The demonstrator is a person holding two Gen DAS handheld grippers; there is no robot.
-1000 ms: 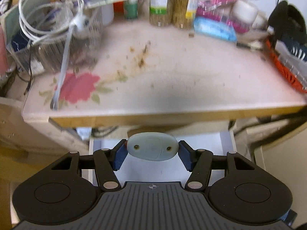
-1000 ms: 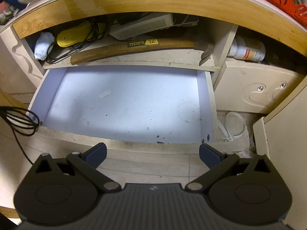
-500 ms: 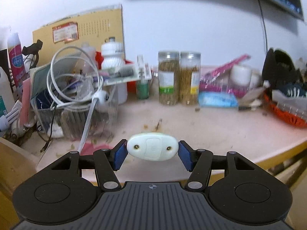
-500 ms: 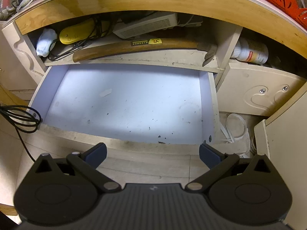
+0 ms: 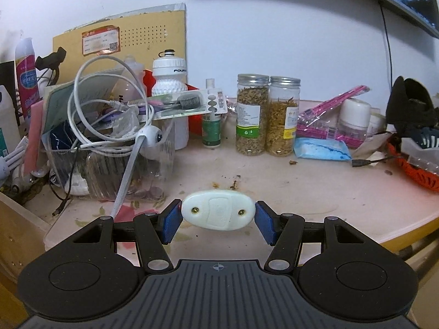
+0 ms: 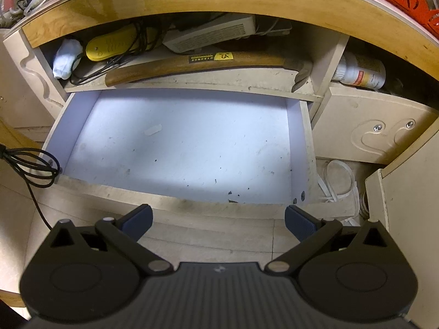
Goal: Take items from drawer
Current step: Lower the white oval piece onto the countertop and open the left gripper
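My left gripper (image 5: 218,218) is shut on a white oval plastic plug piece (image 5: 218,213) with two screws and holds it just above the pink tabletop (image 5: 315,192), near its front edge. My right gripper (image 6: 218,219) is open and holds nothing, hovering in front of the pulled-out drawer (image 6: 186,148). The drawer's pale floor shows only specks and a small scrap of tape (image 6: 153,130).
The tabletop holds a clear bin of cables (image 5: 109,148), two jars (image 5: 267,115), a blue packet (image 5: 321,149) and an orange basket (image 5: 417,172). Above the drawer a shelf holds a hammer (image 6: 197,64), a yellow device (image 6: 115,44) and a white box (image 6: 211,31). A black cable (image 6: 30,164) hangs left.
My left gripper has risen from in front of the drawer to tabletop level with the white piece and moved slightly over the table. My right gripper has shifted a little closer to the drawer.
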